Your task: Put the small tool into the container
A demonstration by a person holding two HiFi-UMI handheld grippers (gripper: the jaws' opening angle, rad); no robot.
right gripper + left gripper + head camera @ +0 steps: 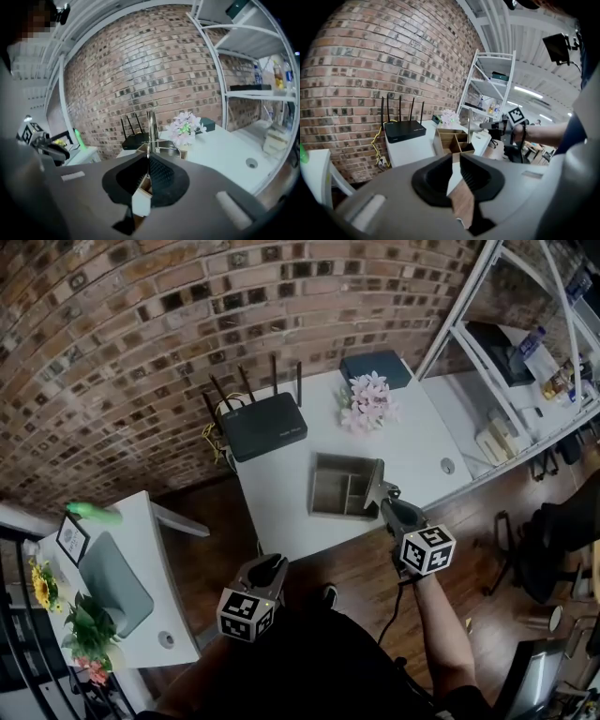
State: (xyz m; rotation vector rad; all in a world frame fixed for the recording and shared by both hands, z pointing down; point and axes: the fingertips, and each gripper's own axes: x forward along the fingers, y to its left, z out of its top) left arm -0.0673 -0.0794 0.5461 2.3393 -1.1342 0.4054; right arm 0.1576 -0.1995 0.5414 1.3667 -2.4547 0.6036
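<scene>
While the left gripper [270, 565] hangs low over the wooden floor, short of the white table [281, 493], its jaws stand a little apart with nothing between them; the left gripper view shows only table and floor through the narrow gap. Farther left, a small white desk [141, 540] carries a green bottle [92, 512] and a picture frame [71, 540]. On the white table, a black router [265, 425] with four upright antennas sits toward the brick wall. Nearer the person is the container [315, 488], an open organizer with several compartments. At its right edge the right gripper [380, 491] is clamped on the small tool [378, 474], a slim shiny metal piece held upright, one end pinched between the closed pads and the rest reaching toward the container. Whether the tool touches the container cannot be told. Just behind stands a bunch of pink flowers [367, 401], with a dark box [375, 368] beyond it. A white shelving unit [506, 343] fills the right side.
</scene>
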